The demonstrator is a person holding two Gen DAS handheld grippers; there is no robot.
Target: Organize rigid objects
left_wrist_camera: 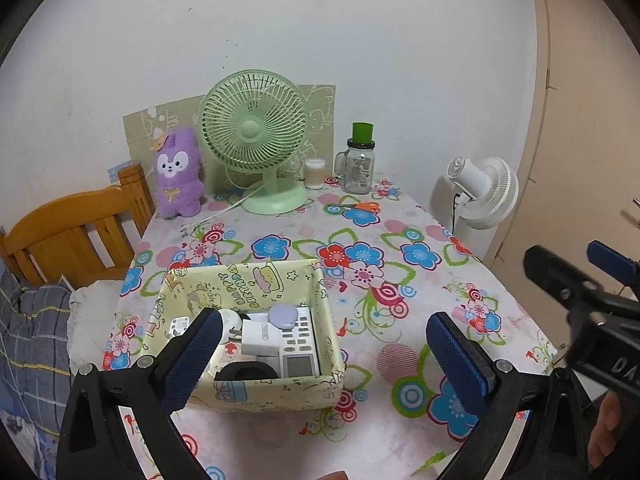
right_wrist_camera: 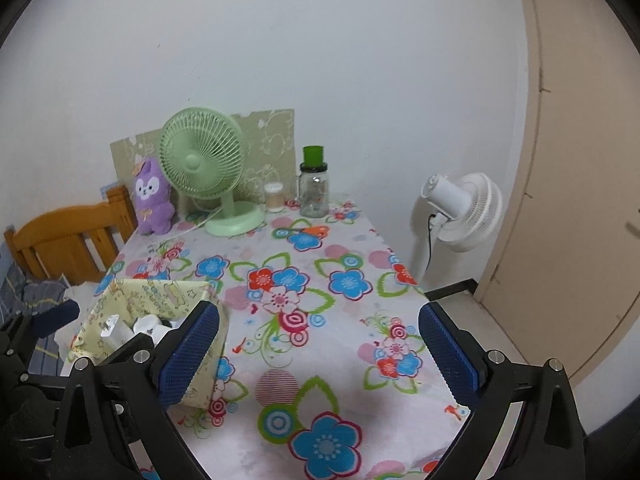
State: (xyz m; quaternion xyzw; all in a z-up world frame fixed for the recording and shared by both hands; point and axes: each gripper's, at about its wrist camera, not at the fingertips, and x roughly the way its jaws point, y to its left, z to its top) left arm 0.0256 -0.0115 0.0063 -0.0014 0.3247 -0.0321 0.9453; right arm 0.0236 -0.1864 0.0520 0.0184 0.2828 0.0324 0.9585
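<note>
A pale yellow fabric box (left_wrist_camera: 240, 280) stands on the flowered table at the near left. It holds a white remote (left_wrist_camera: 298, 344), a white plug adapter (left_wrist_camera: 258, 334), a lilac round disc (left_wrist_camera: 283, 314), a black round thing (left_wrist_camera: 246, 371) and other small white items. My left gripper (left_wrist_camera: 326, 360) is open and empty, above the box's right front corner. My right gripper (right_wrist_camera: 320, 354) is open and empty, over bare cloth right of the box (right_wrist_camera: 160, 292). The right gripper also shows in the left wrist view (left_wrist_camera: 576, 276).
At the table's back stand a green desk fan (left_wrist_camera: 256, 140), a purple plush (left_wrist_camera: 178, 174), a glass jar with green lid (left_wrist_camera: 358, 160), a small cup (left_wrist_camera: 315, 173) and orange scissors (left_wrist_camera: 362, 207). A wooden chair (left_wrist_camera: 72, 232) is left. A white floor fan (left_wrist_camera: 480, 196) is right.
</note>
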